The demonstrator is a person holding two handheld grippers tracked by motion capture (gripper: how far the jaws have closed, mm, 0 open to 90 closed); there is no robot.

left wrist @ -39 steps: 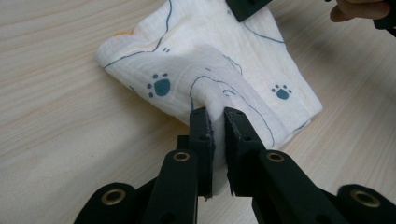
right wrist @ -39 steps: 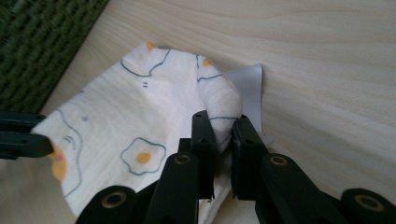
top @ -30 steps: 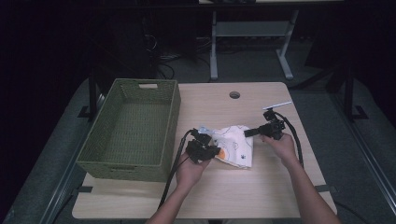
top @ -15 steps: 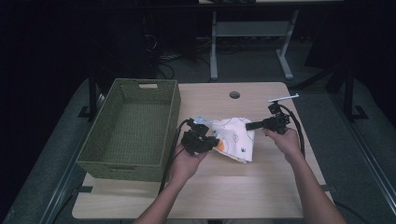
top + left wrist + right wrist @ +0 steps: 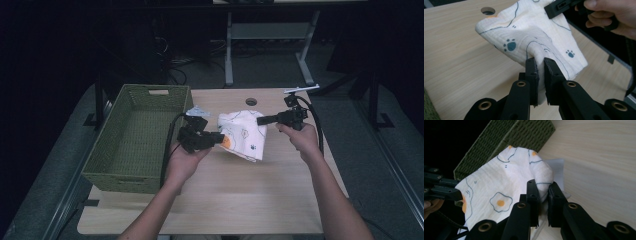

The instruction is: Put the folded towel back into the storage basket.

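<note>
You hold the printed cloth (image 5: 242, 134) clear of the wooden table (image 5: 210, 200), stretched between both tools, so this looks like the lift before a fold or a drop into the green woven basket (image 5: 137, 137) at your left. Your left gripper (image 5: 220, 138) pinches a fold of its near edge; your right gripper (image 5: 259, 120) clamps the far corner. Next, likely carry it left, level, over the basket's rim. A pale paper scrap (image 5: 197, 110) lies beside that rim.
</note>
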